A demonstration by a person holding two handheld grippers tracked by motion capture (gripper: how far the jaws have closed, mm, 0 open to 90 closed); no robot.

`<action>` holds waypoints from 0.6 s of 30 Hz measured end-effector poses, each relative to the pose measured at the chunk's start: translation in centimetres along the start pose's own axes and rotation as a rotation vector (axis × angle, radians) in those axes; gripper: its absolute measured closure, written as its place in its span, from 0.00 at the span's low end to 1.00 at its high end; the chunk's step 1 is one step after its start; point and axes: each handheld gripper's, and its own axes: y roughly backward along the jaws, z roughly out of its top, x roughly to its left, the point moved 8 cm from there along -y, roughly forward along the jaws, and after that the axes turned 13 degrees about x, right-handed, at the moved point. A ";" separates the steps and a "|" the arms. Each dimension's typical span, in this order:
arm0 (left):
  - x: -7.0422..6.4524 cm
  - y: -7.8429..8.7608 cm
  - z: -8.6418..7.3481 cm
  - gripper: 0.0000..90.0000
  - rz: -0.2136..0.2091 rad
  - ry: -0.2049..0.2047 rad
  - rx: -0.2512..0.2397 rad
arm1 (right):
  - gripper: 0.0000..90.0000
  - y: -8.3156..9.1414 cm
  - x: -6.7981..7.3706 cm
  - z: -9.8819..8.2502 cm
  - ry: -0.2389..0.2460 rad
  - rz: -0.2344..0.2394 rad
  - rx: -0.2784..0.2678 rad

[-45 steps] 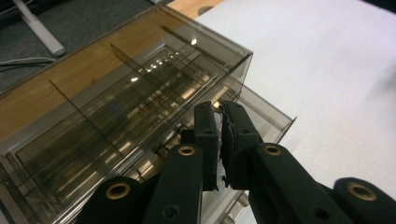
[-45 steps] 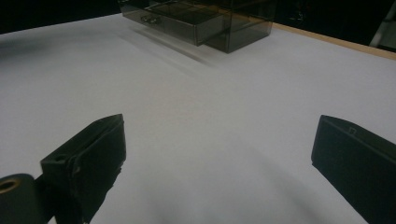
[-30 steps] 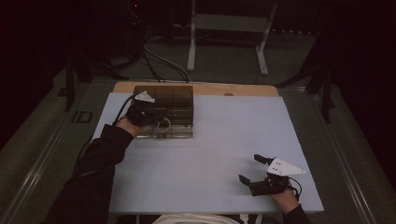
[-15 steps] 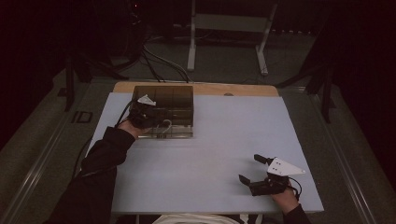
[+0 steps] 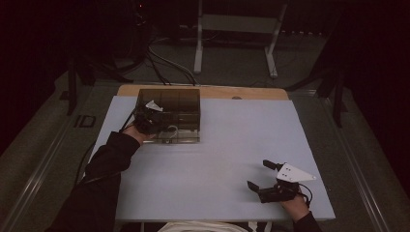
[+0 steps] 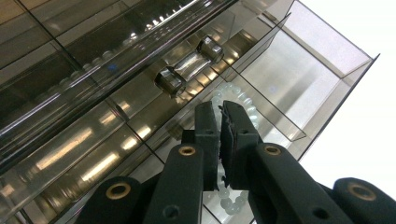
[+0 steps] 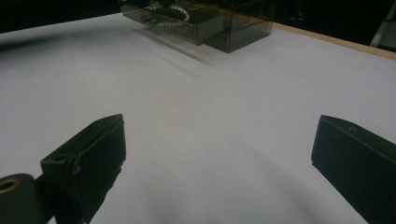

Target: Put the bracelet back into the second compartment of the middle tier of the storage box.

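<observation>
The left gripper (image 6: pixel 220 116) was clamped on a white bead bracelet (image 6: pixel 238 95) over the open drawer (image 6: pixel 299 74) of a smoky plastic box (image 5: pixel 169 104); the right gripper (image 5: pixel 263 175) rested wide open and empty on the counter (image 5: pixel 232 140).

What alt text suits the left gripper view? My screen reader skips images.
The left gripper is shut on a white bead bracelet over an open drawer of a smoky clear drawer box. A clear handle sits just beyond.
</observation>
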 end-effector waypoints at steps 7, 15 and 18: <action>-0.1 0.1 0.1 0.96 0.013 -0.009 -0.005 | 0.03 0.0 0.0 0.0 0.000 0.001 -0.001; -0.5 1.6 0.6 0.73 0.022 -0.012 -0.044 | 0.03 0.0 0.0 0.0 0.000 0.000 -0.002; -0.7 2.2 0.7 0.64 0.038 -0.014 -0.059 | 0.03 0.0 0.0 0.0 0.000 0.001 -0.001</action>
